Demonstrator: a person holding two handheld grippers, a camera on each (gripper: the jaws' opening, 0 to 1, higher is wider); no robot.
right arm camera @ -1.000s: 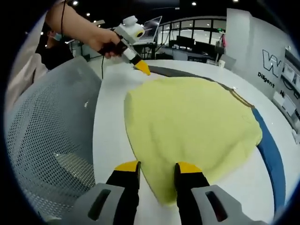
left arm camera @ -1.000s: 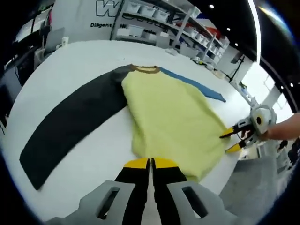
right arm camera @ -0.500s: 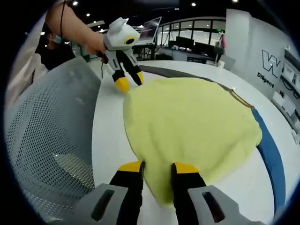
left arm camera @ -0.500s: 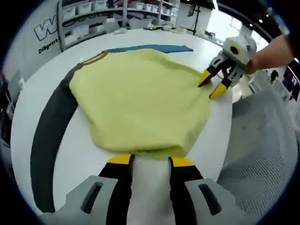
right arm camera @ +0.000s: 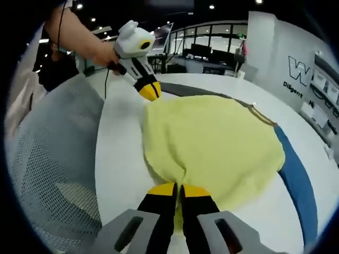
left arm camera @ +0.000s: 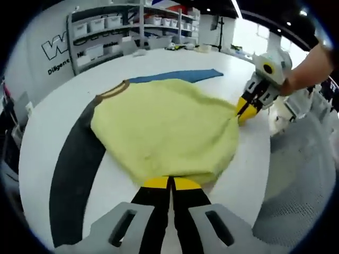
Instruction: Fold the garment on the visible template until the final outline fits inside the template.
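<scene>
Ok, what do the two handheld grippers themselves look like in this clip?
The left gripper and right gripper match: grey moulded bodies with slotted cut-outs, black jaws tipped in yellow. Seen from across the table, each has a white rounded housing above the jaws. A thin dark cable hangs below the hand holding the left one.

The garment (left arm camera: 164, 127) looks like soft matt cloth with a slightly fuzzy yellow body and smoother dark and blue sleeves, lying on a smooth, faintly glossy white table (left arm camera: 58, 100), beside a chair (right arm camera: 53, 159) of grey perforated mesh, while both grippers' jaws look like hard plastic.
</scene>
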